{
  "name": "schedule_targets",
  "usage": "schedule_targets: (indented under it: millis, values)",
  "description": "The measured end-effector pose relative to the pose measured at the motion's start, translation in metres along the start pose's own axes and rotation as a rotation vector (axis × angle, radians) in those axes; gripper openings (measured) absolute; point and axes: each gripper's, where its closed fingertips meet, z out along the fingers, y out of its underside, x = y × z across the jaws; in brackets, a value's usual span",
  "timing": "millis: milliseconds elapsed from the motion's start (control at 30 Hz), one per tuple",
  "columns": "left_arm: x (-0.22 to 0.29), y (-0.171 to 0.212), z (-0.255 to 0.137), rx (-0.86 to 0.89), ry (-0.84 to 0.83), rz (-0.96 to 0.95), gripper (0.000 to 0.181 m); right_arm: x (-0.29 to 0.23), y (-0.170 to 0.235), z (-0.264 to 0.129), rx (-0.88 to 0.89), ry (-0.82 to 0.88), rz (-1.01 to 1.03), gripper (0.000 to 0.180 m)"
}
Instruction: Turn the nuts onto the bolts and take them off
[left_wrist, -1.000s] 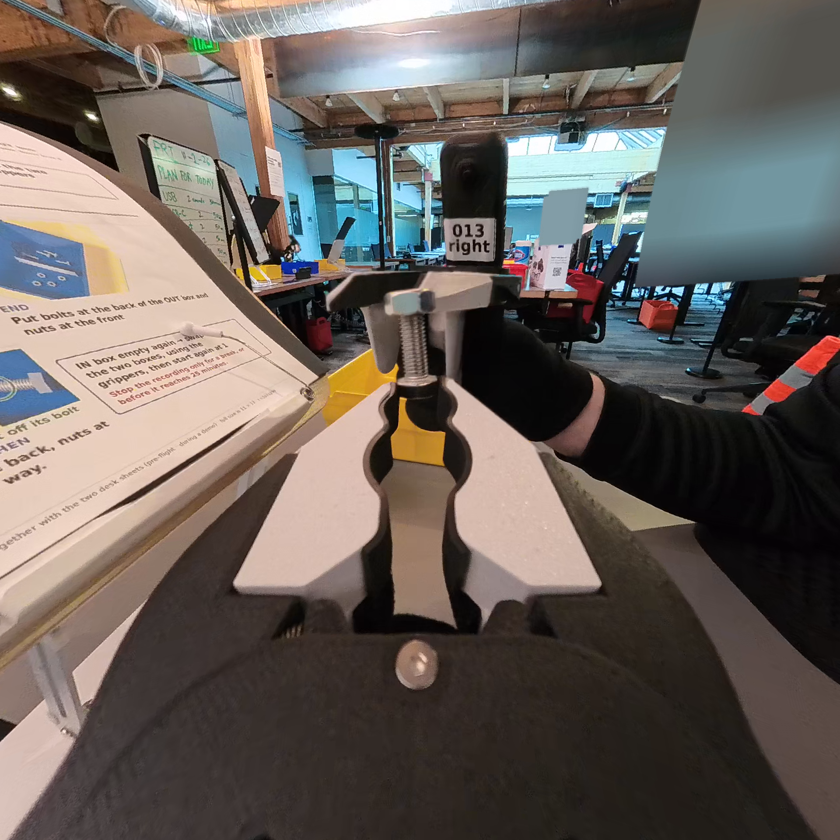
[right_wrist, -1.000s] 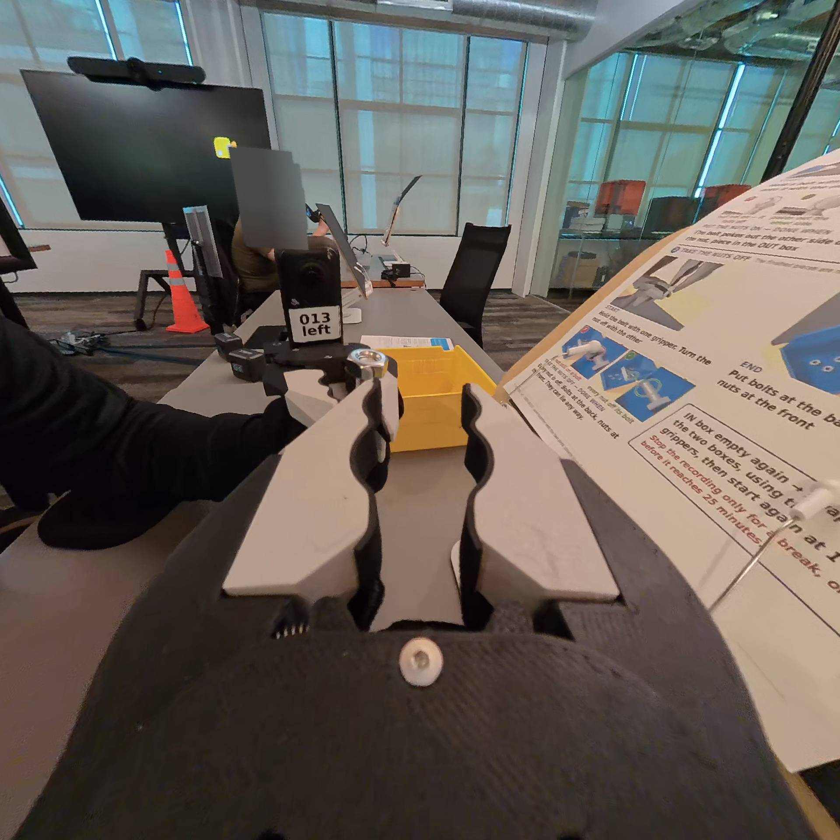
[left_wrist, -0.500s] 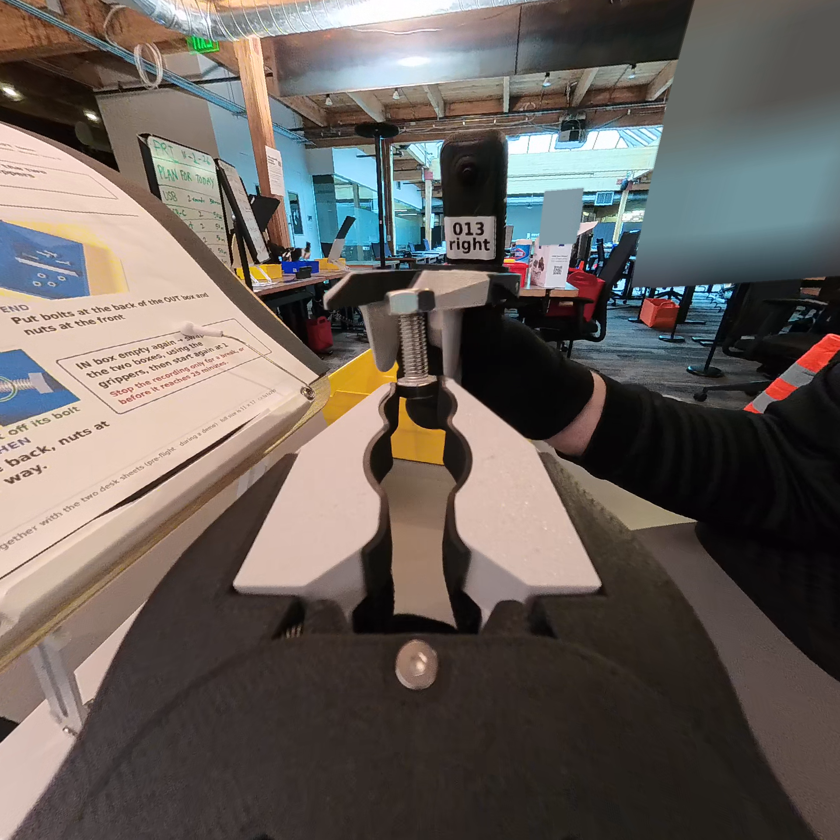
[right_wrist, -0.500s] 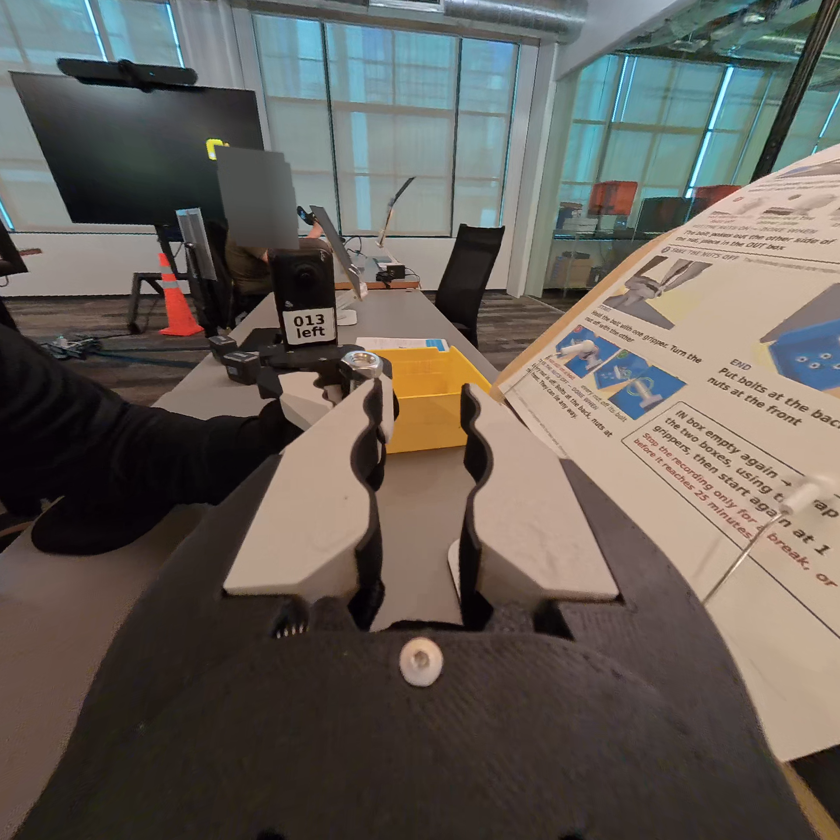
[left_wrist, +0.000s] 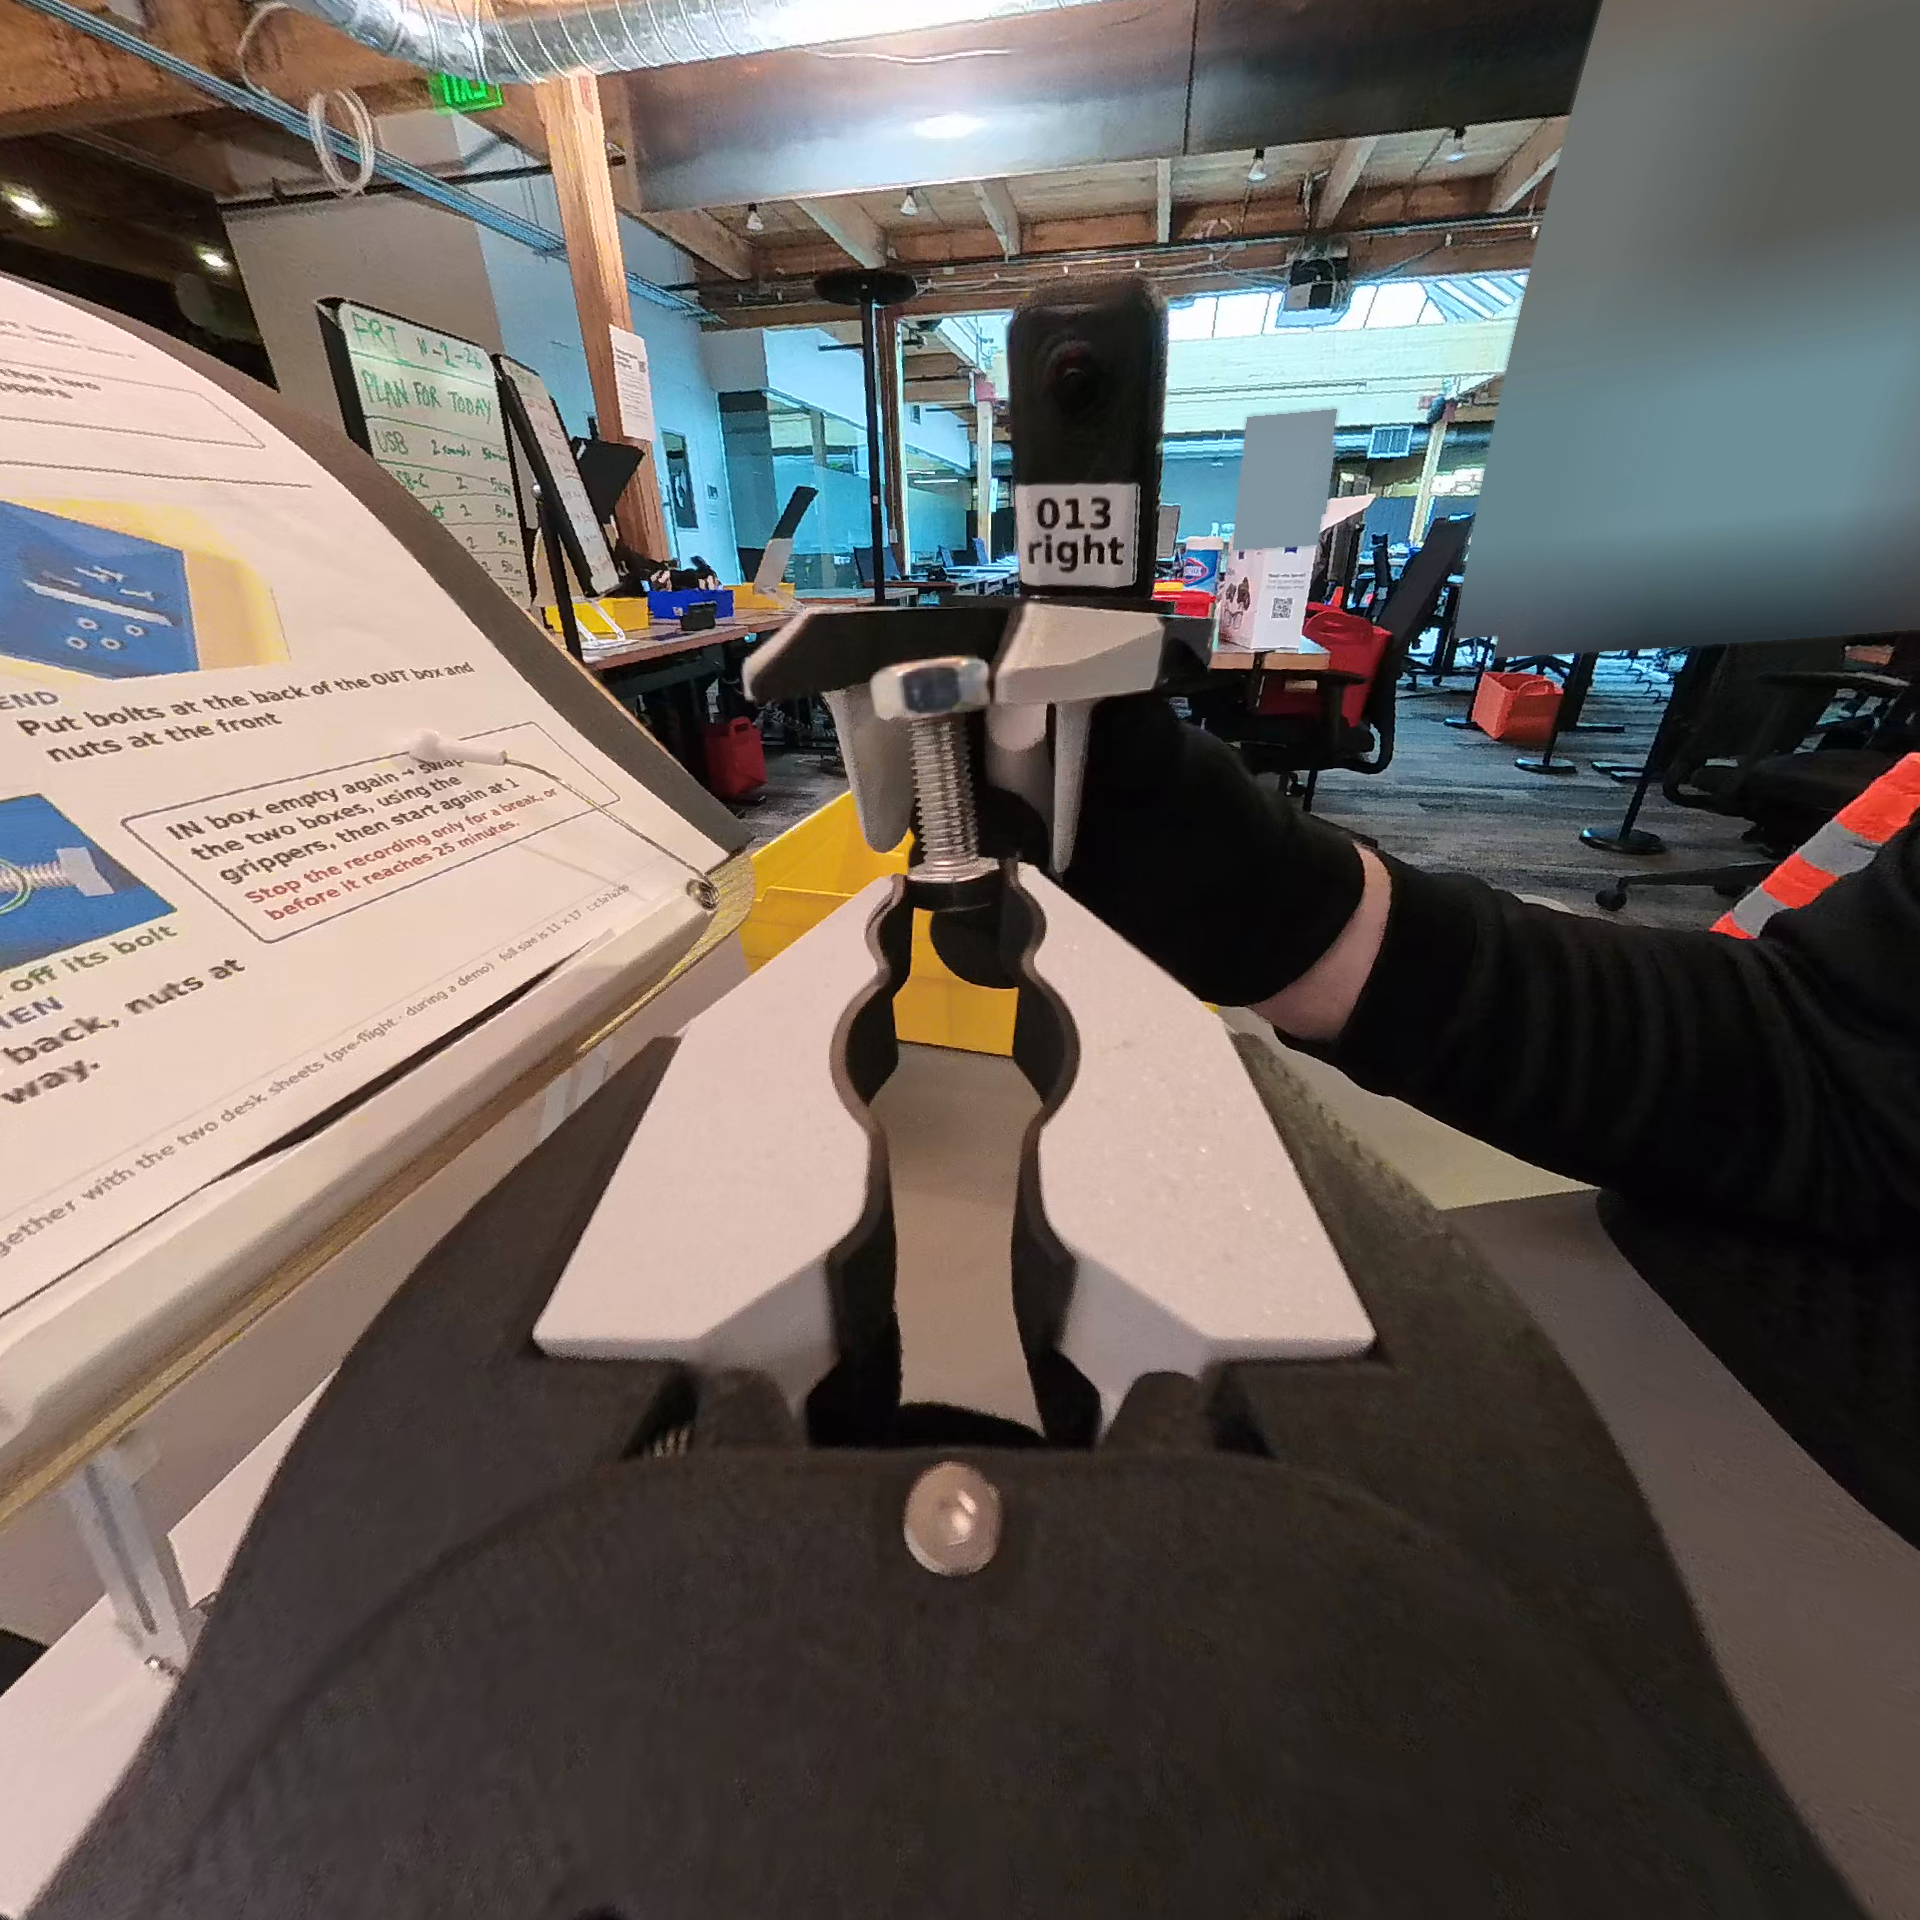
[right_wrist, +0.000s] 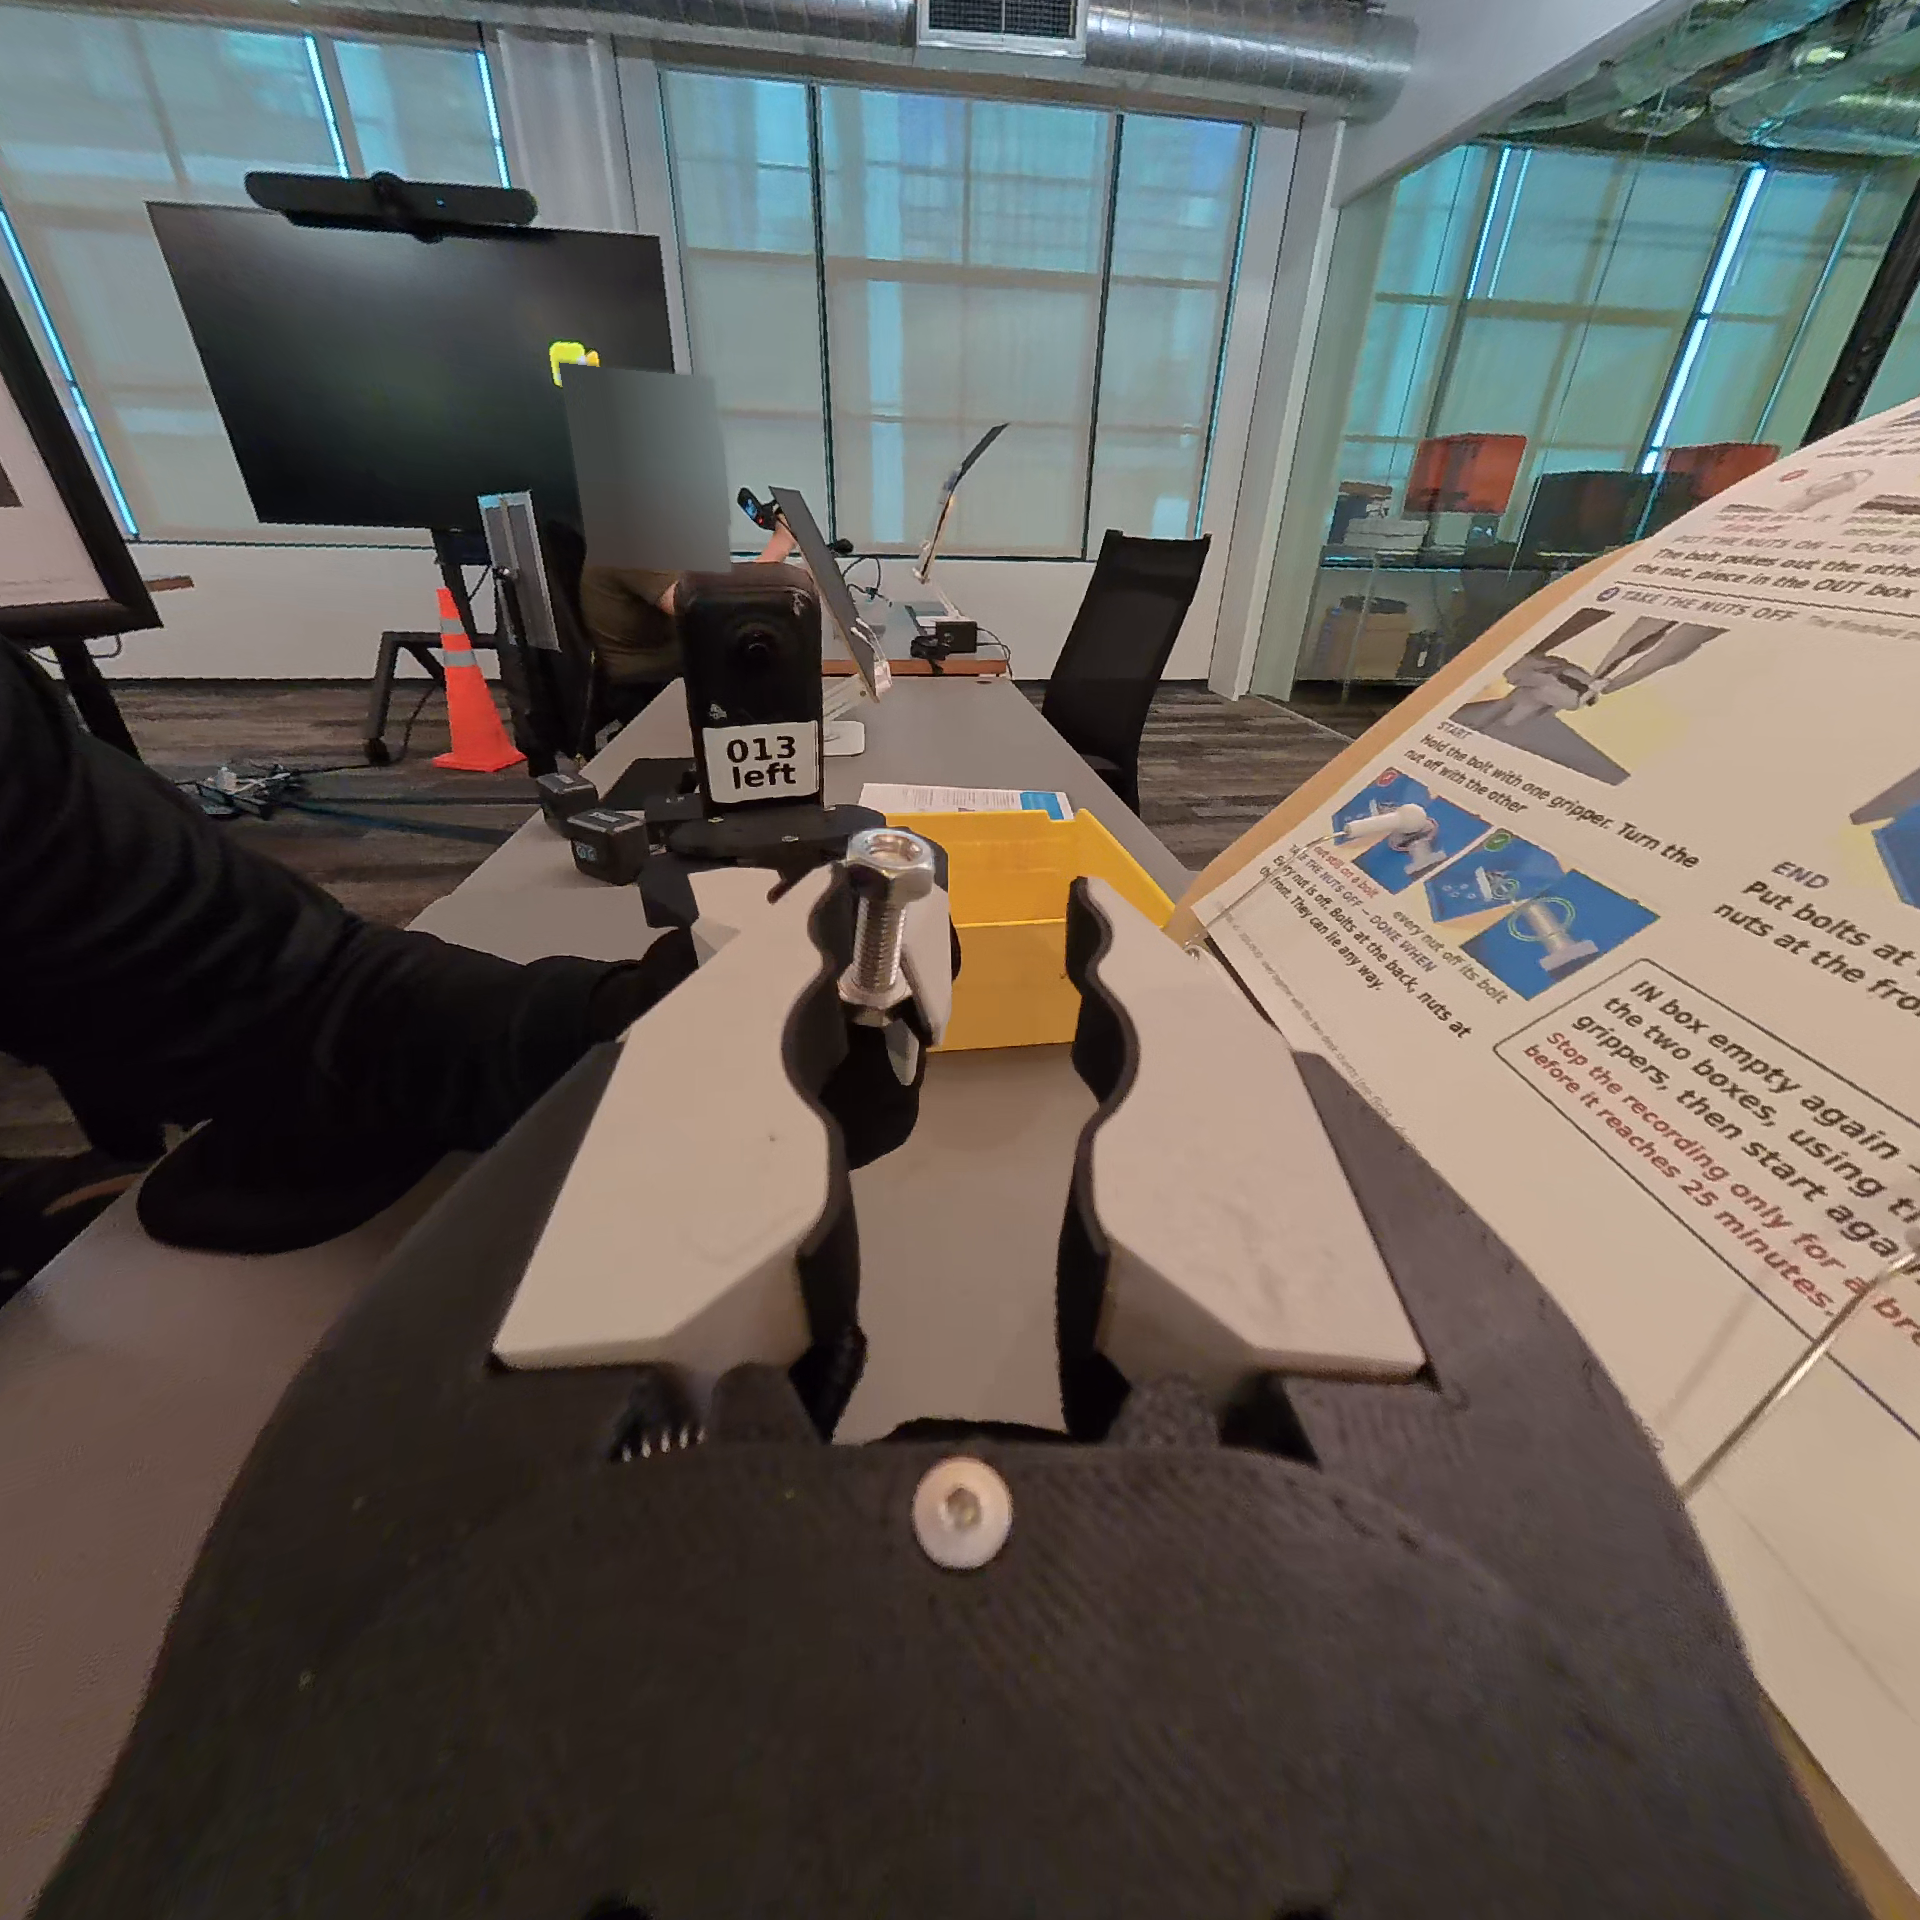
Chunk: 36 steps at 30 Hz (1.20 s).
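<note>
Standing upright above the desk (right_wrist: 956, 1195), the bolt (left_wrist: 943, 790) is held by its head at the tips of the left gripper (left_wrist: 961, 914), whose jaws are clamped together on it. A nut (left_wrist: 930, 688) sits at the top end of the threaded shaft, and the right gripper (right_wrist: 961, 956) is held just beside it with its jaws apart, the bolt lying against the inner face of one jaw. A yellow bin (right_wrist: 1013, 935) is seen on the desk behind both grippers, and a tilted instruction sheet (left_wrist: 260, 790) is propped beside them.
</note>
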Motion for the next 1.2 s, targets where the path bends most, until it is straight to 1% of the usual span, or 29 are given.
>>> schedule_targets:
  millis: [67,100,467,800,933,1033,1100,1200]
  values:
    - [-0.001,-0.001,-0.001,0.008,0.0,-0.007,0.014,0.003,0.0,-0.002,-0.004,0.012,-0.002,0.033]
    - [-0.001,-0.002,-0.002,0.01,0.001,-0.007,0.014,0.006,0.002,-0.004,-0.012,0.029,-0.004,0.032]
    - [0.001,0.0,0.001,0.008,0.008,-0.008,0.014,0.005,-0.001,-0.005,0.007,0.021,0.002,0.035]
    - [0.002,0.001,0.001,0.004,0.011,-0.008,0.014,-0.003,-0.004,-0.003,0.025,-0.019,-0.006,0.037]
    - [0.001,0.002,0.001,0.001,0.009,-0.012,0.014,0.0,-0.001,-0.002,0.012,-0.005,0.004,0.038]
    - [0.0,0.002,0.001,0.002,0.007,-0.013,0.014,0.005,0.0,-0.005,0.003,0.017,0.001,0.033]
    - [0.001,0.001,0.001,0.005,0.009,-0.011,0.014,0.008,0.003,-0.006,-0.017,0.034,-0.007,0.034]
    - [0.001,0.003,0.001,-0.001,0.009,-0.011,0.015,0.007,-0.002,-0.008,0.01,0.026,0.004,0.035]
